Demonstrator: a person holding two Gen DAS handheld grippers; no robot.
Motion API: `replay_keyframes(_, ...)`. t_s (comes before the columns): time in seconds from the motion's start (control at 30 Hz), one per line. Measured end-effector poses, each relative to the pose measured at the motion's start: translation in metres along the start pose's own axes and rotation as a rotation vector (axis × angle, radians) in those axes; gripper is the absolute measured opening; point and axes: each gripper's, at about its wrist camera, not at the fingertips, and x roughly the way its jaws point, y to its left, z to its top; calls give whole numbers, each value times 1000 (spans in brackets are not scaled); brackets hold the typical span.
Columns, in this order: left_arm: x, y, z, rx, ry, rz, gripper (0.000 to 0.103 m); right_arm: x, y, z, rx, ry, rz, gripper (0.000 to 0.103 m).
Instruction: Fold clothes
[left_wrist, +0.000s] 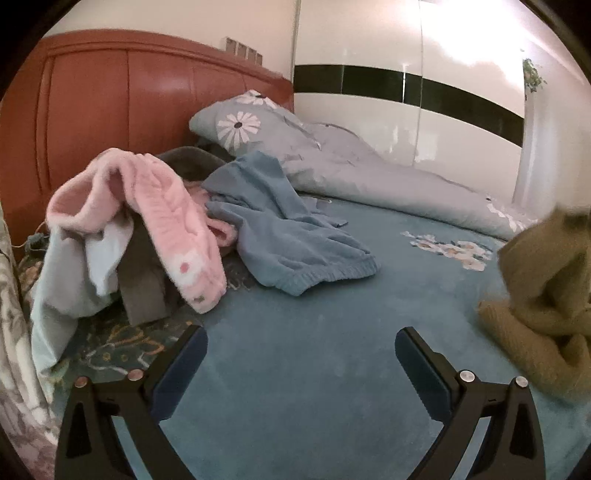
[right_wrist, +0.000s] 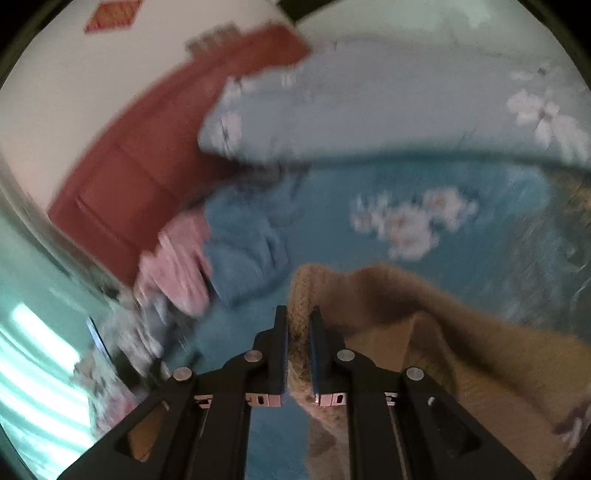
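Left tongs (left_wrist: 301, 345) spread wide, nothing between pads, poised over blue bed (left_wrist: 295, 369). Right tongs (right_wrist: 298, 325) pinched tight on ribbed edge of tan sweater (right_wrist: 424, 325); rest of it trails toward 4 o'clock. In left view sweater sits crumpled at 3 o'clock. Pink garment (left_wrist: 162, 210) and blue garment (left_wrist: 280, 229) heaped at 10–11 o'clock, by red headboard (left_wrist: 110, 96).

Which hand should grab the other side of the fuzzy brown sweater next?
Probably the left. The left tool is open and holds nothing, over the blue bedspread, with the brown sweater just beside it. The right tool is already shut on the sweater's edge.
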Motion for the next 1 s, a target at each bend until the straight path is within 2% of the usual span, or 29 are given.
replay_keyframes(0.13,24,-16,24,77,38,3,103,28,0,-18,-74,39,-28,15)
replay_keyframes(0.2,39,-29,38,114,54,-4,103,19,6,-23,-130,8,-42,43)
replay_keyframes(0.23,48,-37,46,132,61,-11,103,15,7,-27,-144,-15,-52,68)
replay_keyframes(0.27,55,-43,51,144,63,-17,103,8,8,-30,-149,-37,-54,77)
replay_keyframes(0.33,71,-57,61,171,74,-24,103,-6,8,-36,-150,-71,-58,77)
replay_keyframes(0.43,103,-76,70,223,99,7,103,-23,5,-46,-139,-107,-88,77)
replay_keyframes(0.53,135,-87,74,267,129,81,103,-40,-4,-62,-111,-134,-119,77)
replay_keyframes(0.6,157,-84,76,282,177,140,102,-46,-11,-74,-92,-142,-137,77)
replay_keyframes(0.67,176,-77,76,273,238,176,93,-48,-16,-83,-77,-137,-161,77)
replay_keyframes(0.73,181,-71,77,259,265,154,85,-46,-21,-92,-64,-122,-187,77)
replay_keyframes(0.77,182,-68,77,253,276,140,77,-45,-23,-94,-60,-115,-201,77)
replay_keyframes(0.83,185,-63,78,239,299,113,50,-40,-25,-96,-48,-103,-213,77)
replay_keyframes(0.87,185,-57,79,221,312,96,23,-37,-26,-96,-42,-97,-213,77)
replay_keyframes(0.9,184,-53,81,204,319,96,5,-35,-26,-96,-37,-95,-212,77)
replay_keyframes(0.93,181,-46,84,183,314,106,1,-34,-26,-95,-34,-97,-208,77)
replay_keyframes(1.0,168,-30,96,157,269,151,1,-34,-25,-94,-28,-103,-188,77)
